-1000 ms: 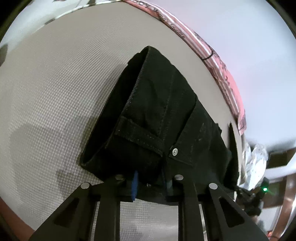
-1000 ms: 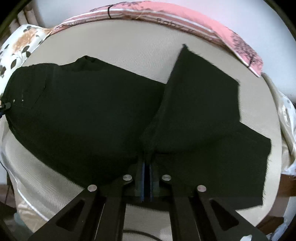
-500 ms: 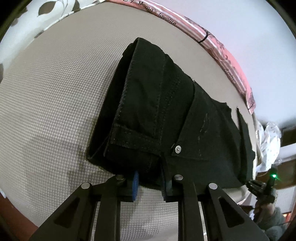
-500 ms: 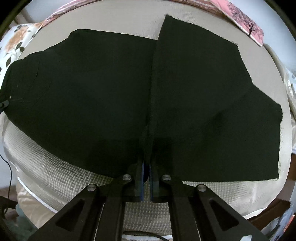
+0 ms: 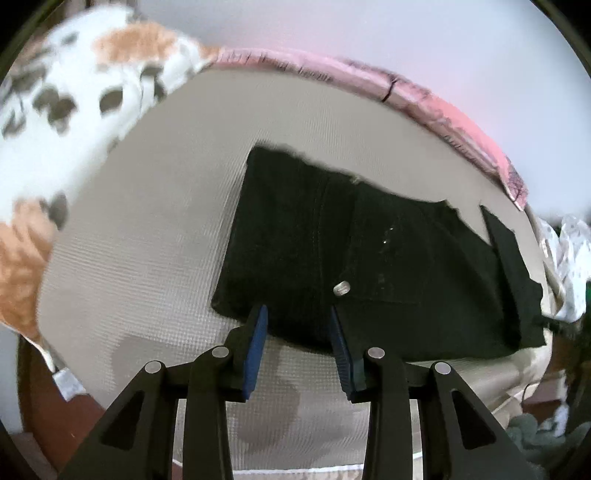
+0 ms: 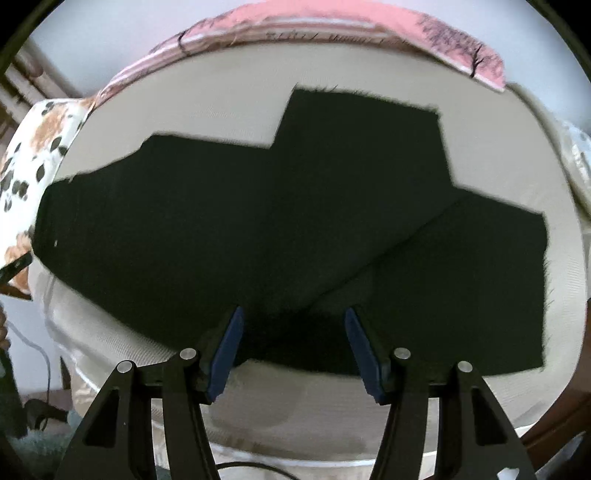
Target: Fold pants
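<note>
Just in front of my left gripper, released with blue pads spread, the black pants lie flat on the beige mattress, their waist edge nearest, silver button showing. My right gripper is likewise released at the pants' near leg edge. Beyond the pants runs a pink striped blanket; left of them sits a blurred floral pillow.

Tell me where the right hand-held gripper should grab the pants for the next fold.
Probably the near hem edge of the black pants, straight ahead of the open right hand-held gripper. The legs lie flat on the beige mattress, and that edge sits between the pads, so a low approach from the near side suits.
</note>
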Motion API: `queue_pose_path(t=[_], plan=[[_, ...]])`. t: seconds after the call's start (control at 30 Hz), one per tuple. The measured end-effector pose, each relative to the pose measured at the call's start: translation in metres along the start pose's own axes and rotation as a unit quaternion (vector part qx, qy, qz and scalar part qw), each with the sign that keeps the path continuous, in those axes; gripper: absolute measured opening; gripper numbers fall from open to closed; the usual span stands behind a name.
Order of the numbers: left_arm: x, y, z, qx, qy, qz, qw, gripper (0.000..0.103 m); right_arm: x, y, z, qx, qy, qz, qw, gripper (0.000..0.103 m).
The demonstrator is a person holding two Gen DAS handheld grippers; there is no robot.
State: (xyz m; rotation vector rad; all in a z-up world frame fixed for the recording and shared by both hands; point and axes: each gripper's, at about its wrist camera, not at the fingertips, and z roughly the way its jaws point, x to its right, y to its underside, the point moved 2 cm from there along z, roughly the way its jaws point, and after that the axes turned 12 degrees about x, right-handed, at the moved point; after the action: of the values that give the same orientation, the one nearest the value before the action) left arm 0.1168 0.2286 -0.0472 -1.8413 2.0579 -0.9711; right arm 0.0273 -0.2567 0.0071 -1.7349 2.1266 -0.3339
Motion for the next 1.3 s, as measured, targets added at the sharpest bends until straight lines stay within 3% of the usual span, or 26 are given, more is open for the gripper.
queue_pose_path(t=[0.13,0.23,0.53,0.67,0.83,0.87,0.93,0.97,1.1,1.2,1.3], plan=[[0.038,-0.003,-0.013,0.015,0.036,0.027,0.9989,0.036,-0.007,-0.041,0.009,0.012,0.011,-0.041,0.999,0.053],[0.070,-0.002,0.001,-0.001,0.077,0.028,0.9966,0.037,-0.013,-0.069,0.023,0.013,0.017,-0.061,0.998,0.053],[0.137,0.008,0.056,-0.047,0.113,0.031,0.9921,0.037,-0.023,-0.147,0.096,-0.002,0.051,-0.048,0.998,0.053],[0.164,0.015,0.067,-0.059,0.129,0.045,0.9889,0.037,-0.033,-0.163,0.132,-0.021,0.100,-0.066,0.993,0.052],[0.188,0.025,0.078,-0.068,0.138,0.066,0.9859,0.037,-0.035,-0.168,0.162,-0.047,0.109,-0.063,0.991,0.051],[0.194,0.028,0.079,-0.067,0.138,0.077,0.9851,0.037,-0.035,-0.167,0.166,-0.056,0.107,-0.062,0.991,0.046],[0.204,0.031,0.079,-0.068,0.141,0.095,0.9831,0.037,-0.033,-0.167,0.165,-0.053,0.092,-0.045,0.993,0.026],[0.210,0.034,0.079,-0.069,0.144,0.105,0.9816,0.037,-0.032,-0.167,0.164,-0.057,0.095,-0.047,0.993,0.009],[0.233,0.042,0.078,-0.075,0.169,0.134,0.9736,0.037,-0.018,-0.166,0.147,-0.035,0.091,-0.031,0.995,0.007],[0.253,0.046,0.074,-0.076,0.190,0.157,0.9661,0.037,0.000,-0.161,0.111,0.003,0.091,-0.016,0.996,0.006],[0.280,0.054,0.067,-0.079,0.225,0.184,0.9535,0.037,0.031,-0.151,0.063,0.044,0.098,0.013,0.994,0.006]])
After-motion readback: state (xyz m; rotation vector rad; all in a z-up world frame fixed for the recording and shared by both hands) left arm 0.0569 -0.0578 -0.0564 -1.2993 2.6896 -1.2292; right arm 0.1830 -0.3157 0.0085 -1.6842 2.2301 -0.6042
